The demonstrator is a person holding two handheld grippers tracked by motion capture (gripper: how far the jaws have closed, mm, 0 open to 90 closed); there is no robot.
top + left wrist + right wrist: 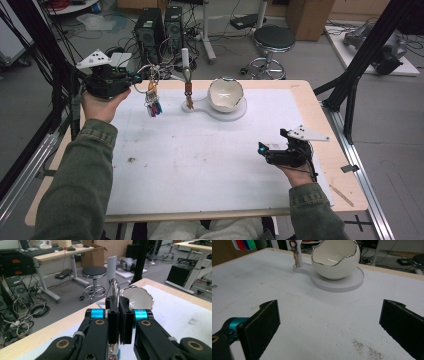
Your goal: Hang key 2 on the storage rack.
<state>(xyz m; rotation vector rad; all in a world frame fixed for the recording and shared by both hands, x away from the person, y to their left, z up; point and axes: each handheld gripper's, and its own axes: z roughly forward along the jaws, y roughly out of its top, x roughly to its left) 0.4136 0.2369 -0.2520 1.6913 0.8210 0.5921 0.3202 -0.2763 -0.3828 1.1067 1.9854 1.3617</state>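
The egg-shaped bowl [226, 94] on its white stand [235, 113] at the far middle is seen empty. A key ring [113, 288] is pinched by the closed left gripper [136, 80] at far left, colored tags [154, 106] hanging below. The right gripper [260, 150], near right, is held wide open. The stand's post [187, 75] is cut off in the right gripper view.

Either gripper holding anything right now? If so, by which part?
The left gripper is shut on the metal key ring of a key bunch, with the keys and coloured tags hanging below. The right gripper is open over the table, holding nothing.
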